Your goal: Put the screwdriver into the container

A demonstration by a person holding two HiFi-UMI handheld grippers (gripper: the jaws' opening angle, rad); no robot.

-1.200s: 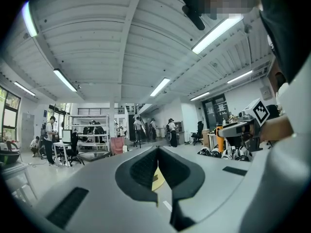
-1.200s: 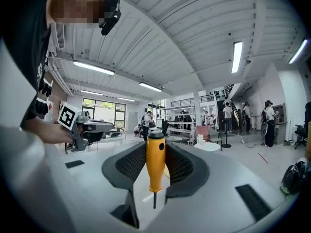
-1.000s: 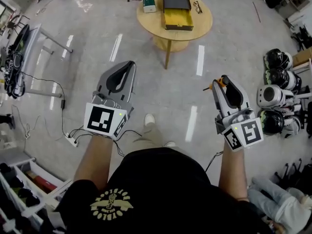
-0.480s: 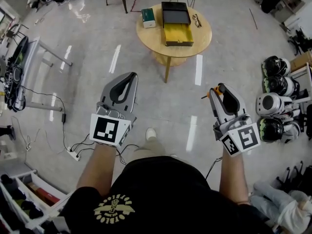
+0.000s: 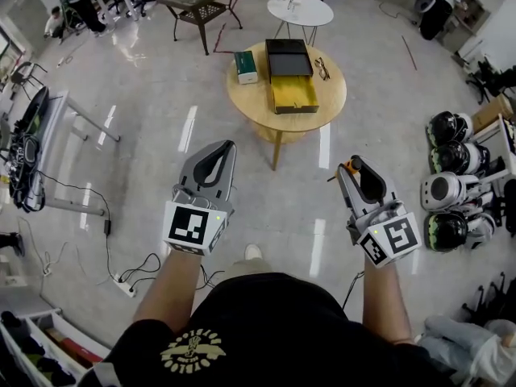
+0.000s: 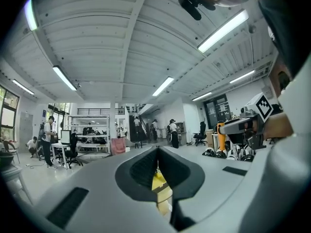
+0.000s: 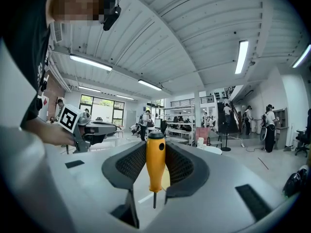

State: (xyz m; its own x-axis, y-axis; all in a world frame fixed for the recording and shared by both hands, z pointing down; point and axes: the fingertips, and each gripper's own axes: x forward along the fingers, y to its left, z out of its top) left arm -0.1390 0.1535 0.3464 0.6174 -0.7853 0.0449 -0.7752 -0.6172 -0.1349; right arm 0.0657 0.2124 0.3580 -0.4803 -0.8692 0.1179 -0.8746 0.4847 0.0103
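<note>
My right gripper (image 7: 155,152) has its jaws clamped on the orange handle of the screwdriver (image 7: 155,161). In the right gripper view the handle stands upright between the ribbed pads, with its black cap on top and the thin metal shaft pointing down below the grip. In the head view the right gripper (image 5: 349,168) hangs over the bare floor (image 5: 145,103), on the near side of the round wooden counter (image 5: 250,99) and well apart from it. There the screwdriver (image 5: 351,168) shows only as a bit of orange at the tips of the jaws.

My left gripper (image 6: 157,149) has its jaws brought together at the tips and nothing between them. Through the hollow behind the tips I see only a patch of yellow. From above, the left gripper (image 5: 226,147) is also over the floor, level with the right one and well apart from it.

The container (image 5: 296,109) lies at the middle of the counter, a yellow tray drawn out toward me from a black box. A green box (image 5: 246,65) sits near the counter's far left edge, just beside the container. A pair of glasses (image 5: 322,67) lies by the right edge. Helmets (image 5: 447,164) are lined up on the floor to my right.
</note>
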